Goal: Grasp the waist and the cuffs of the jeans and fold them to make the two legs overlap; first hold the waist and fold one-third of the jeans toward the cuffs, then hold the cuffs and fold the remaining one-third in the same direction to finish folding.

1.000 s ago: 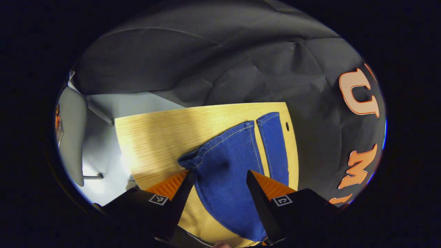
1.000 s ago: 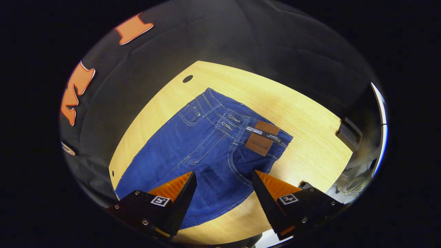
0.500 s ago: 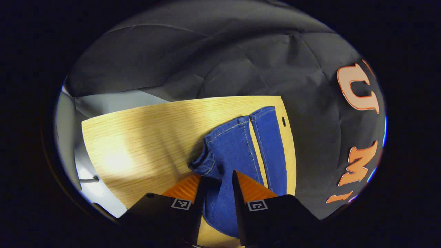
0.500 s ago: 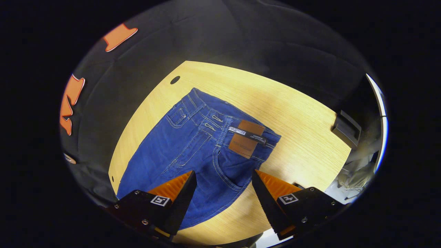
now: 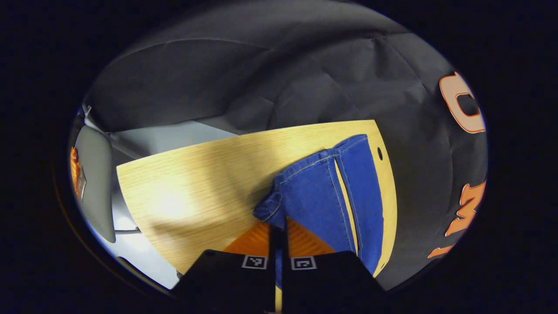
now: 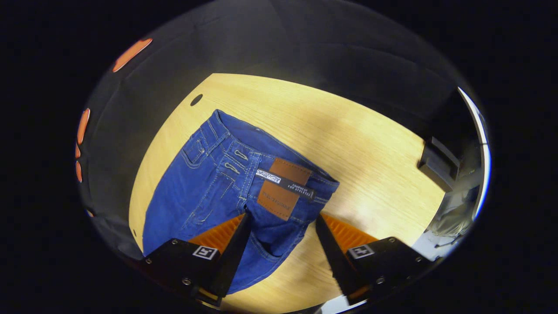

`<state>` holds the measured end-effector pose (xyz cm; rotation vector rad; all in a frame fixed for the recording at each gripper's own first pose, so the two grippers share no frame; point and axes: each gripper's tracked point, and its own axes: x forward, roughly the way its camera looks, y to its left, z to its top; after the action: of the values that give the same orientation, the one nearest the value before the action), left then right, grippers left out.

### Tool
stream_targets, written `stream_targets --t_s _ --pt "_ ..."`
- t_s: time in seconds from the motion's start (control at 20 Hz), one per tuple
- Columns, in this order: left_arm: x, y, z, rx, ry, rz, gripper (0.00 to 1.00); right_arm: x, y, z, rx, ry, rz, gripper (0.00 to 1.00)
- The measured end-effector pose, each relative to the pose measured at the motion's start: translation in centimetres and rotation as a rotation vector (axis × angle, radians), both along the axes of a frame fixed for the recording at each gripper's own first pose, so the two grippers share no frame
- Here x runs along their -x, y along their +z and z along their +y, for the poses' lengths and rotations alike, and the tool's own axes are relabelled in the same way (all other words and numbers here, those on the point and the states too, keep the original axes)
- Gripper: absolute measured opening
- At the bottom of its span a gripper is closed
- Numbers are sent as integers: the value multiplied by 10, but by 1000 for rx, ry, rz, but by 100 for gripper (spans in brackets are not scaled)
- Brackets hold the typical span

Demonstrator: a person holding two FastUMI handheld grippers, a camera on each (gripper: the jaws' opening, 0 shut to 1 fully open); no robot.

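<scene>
The jeans (image 6: 226, 192) lay spread on the wooden table (image 6: 370, 152), and each camera caught a different end of them. In the left gripper view the two legs ran away from the camera toward the far edge of the table (image 5: 196, 183), side by side with a thin strip of bare wood showing between them, and both cuffs (image 5: 344, 148) ended near a small dark hole (image 5: 379, 153) in the tabletop. The left gripper (image 5: 279, 224) had its jaws drawn together almost to touching, with the near corner of the nearer leg's cuff pinched between them (a little bunch of hem stood up just above the fingertips). In the right gripper view the waist (image 6: 270, 174) lay toward the middle of the table, back side up, with a brown patch (image 6: 283, 187) crossed by a dark strip on the waistband and a pocket (image 6: 196, 150) toward the left. The right gripper (image 6: 281, 218) hung over the seat of the jeans just below that patch, its jaws spread wide, one finger (image 6: 235, 244) over the denim and the other at the fabric's edge where the wood began; whether either tip touched the cloth could not be told. A dark block (image 6: 438, 163) sat at the table's far right edge, well apart from the jeans.
</scene>
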<state>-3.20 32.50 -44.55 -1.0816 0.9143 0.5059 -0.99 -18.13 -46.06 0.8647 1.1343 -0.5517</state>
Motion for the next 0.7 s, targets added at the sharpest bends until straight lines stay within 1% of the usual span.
stream_targets --t_s 0.05,0.1,0.2,0.25,0.3,0.35,0.4,0.45,0.55,0.65,0.7 --pt "-1 1 -1 -2 -10 1 6 1 -2 -2 3 -5 19 86" --pt "2 3 -2 -2 -11 -5 7 6 -4 -5 -1 1 42 77" --pt "0 5 -3 7 -11 -28 7 2 -4 3 -78 -28 20 47" --pt "3 9 2 -7 -14 -26 7 -4 -4 3 -100 -66 -3 31" --pt "-31 -38 -8 -26 -2 -6 7 -4 -3 9 -140 -75 -25 29" --pt "1 18 3 -20 -8 -21 1 -3 -4 8 -155 -95 -37 28" --pt "-8 4 -2 -31 -8 -23 1 -3 -1 7 -173 -140 -51 21" --pt "-6 11 -4 -36 -14 -25 1 -8 3 10 -210 -161 -79 13" --pt "-9 24 -3 -62 -31 -36 1 -8 12 10 -239 -177 -111 13" --pt "-16 41 -6 -79 -44 -60 1 -12 26 3 -253 -212 -143 13" --pt "-21 51 -10 -87 -53 -80 1 -19 36 5 -285 -230 -169 13"
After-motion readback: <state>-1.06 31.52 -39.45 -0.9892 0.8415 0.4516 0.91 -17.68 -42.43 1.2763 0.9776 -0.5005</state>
